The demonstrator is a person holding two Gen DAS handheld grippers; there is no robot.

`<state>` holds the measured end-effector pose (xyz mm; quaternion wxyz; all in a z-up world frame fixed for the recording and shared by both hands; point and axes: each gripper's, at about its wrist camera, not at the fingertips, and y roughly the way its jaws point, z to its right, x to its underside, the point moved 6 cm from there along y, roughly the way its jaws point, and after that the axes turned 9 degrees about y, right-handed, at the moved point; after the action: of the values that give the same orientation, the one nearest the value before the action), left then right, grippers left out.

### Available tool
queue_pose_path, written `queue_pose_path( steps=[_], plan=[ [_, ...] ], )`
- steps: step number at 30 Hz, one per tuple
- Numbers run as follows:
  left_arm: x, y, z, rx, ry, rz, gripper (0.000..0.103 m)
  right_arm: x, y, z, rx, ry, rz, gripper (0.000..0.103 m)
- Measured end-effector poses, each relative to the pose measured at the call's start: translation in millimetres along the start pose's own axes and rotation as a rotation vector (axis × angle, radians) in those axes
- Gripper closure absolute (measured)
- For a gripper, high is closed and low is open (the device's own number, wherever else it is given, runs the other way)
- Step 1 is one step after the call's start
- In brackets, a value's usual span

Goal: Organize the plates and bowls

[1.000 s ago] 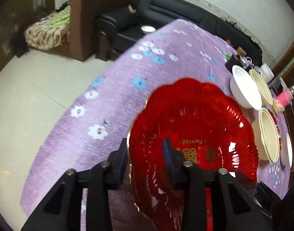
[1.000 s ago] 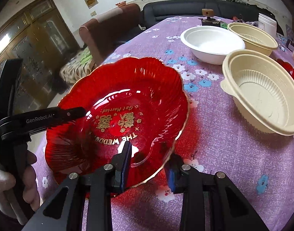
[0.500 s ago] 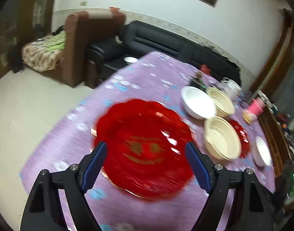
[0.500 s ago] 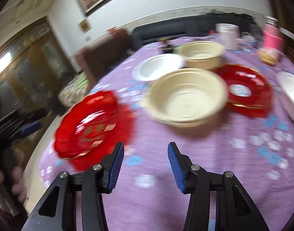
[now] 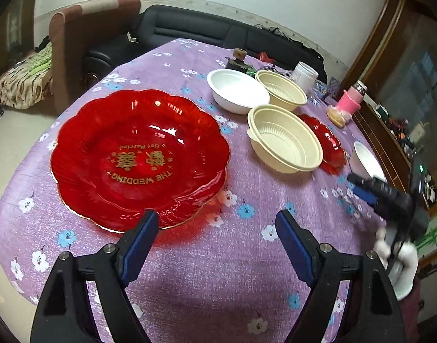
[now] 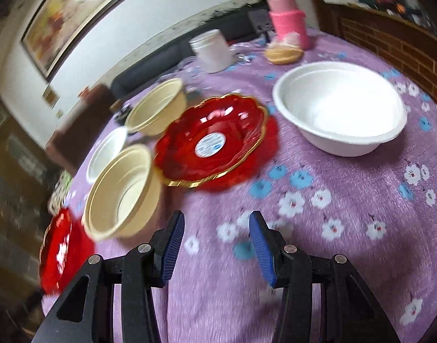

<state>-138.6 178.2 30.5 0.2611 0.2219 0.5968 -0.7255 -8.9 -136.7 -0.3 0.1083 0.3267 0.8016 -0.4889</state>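
Note:
A large red wedding plate (image 5: 138, 157) lies flat on the purple flowered tablecloth (image 5: 218, 257), just ahead of my open, empty left gripper (image 5: 215, 228). Beyond it stand two cream bowls (image 5: 285, 140) (image 5: 281, 90), a white bowl (image 5: 237, 90) and a smaller red plate (image 5: 327, 143). My right gripper (image 6: 217, 237) is open and empty above the cloth, facing the smaller red plate (image 6: 212, 140) and a white bowl (image 6: 338, 105). A cream bowl (image 6: 121, 191) sits to its left. The right gripper also shows in the left wrist view (image 5: 370, 191).
A pink-wrapped bottle (image 6: 287, 25), a white jar (image 6: 211, 50) and a bun-like item (image 6: 284, 53) stand at the table's far side. A black sofa (image 5: 190, 34) and brown armchair (image 5: 84, 43) lie beyond the table. A wooden cabinet (image 6: 390, 37) runs along the right.
Both grippers have let go of the large red plate, which now lies on the cloth. The left pulled back and opened wide. The right swung right toward the smaller red plate.

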Motion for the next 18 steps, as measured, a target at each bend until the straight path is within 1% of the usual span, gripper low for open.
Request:
queue_pose_path(
  steps=[3, 5, 7, 12, 16, 18],
  plan=[
    [1.0, -1.1, -1.4, -0.003, -0.003, 0.003, 0.02, -4.1, 1.4, -5.2, -0.069, 0.044, -0.04, 0.052],
    [-0.4, -0.5, -3.3, -0.008, -0.009, 0.008, 0.02, 3.8, 2.0, -20.0, -0.113, 0.021, -0.063, 0.052],
    [-0.3, 0.4, -3.5, -0.002, -0.02, 0.008, 0.02, 15.9, 6.0, -41.2, -0.135, -0.018, -0.092, 0.052],
    [1.9, -1.1, 3.2, 0.013, 0.002, 0.002, 0.02, 23.9, 31.1, -76.7, -0.119, -0.04, -0.105, 0.052],
    [1.3, -9.1, 2.9, 0.012, 0.019, 0.017, 0.02, 28.7, 59.1, -86.3, -0.072, -0.036, -0.135, 0.052],
    [1.0, -11.6, 0.8, 0.006, 0.02, 0.021, 0.02, 33.0, 64.2, -86.5, -0.075, -0.023, -0.153, 0.07]
  ],
)
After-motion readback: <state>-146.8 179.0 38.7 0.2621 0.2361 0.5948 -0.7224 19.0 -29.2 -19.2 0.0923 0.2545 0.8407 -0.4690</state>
